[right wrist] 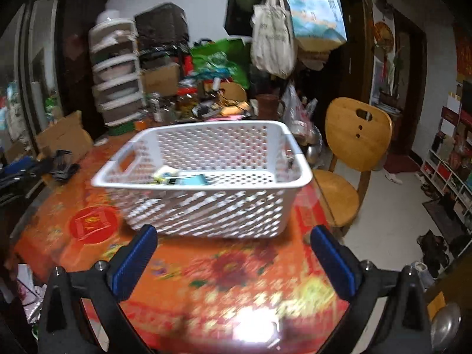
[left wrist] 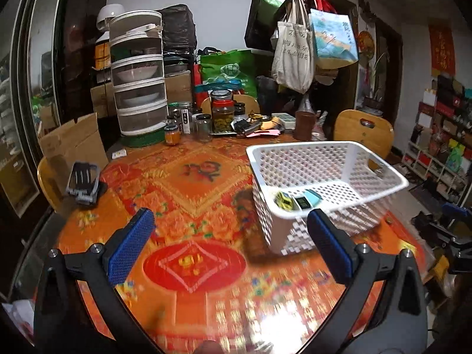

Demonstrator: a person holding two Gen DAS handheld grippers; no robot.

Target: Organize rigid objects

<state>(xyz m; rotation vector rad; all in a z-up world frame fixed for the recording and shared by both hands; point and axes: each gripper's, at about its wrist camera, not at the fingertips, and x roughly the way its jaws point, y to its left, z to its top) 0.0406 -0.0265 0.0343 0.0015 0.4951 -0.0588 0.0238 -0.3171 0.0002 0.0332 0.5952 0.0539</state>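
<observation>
A white perforated plastic basket (left wrist: 365, 150) stands on the orange patterned table, right of centre; it also shows in the right wrist view (right wrist: 206, 209). Inside it lie a yellow toy car (left wrist: 283, 200), a small black object (left wrist: 302, 202) and a light blue block (left wrist: 313, 197), also seen blurred in the right wrist view (right wrist: 193, 180). My left gripper (left wrist: 230, 230) is open and empty above the table, left of the basket's near corner. My right gripper (right wrist: 234, 243) is open and empty just in front of the basket.
A black folding stand (left wrist: 82, 181) lies at the table's left edge. Jars (left wrist: 222, 112), a tiered food cover (left wrist: 138, 82) and clutter fill the table's far side. A wooden chair (right wrist: 351, 159) stands right of the table. Bags (left wrist: 295, 47) hang on a coat rack.
</observation>
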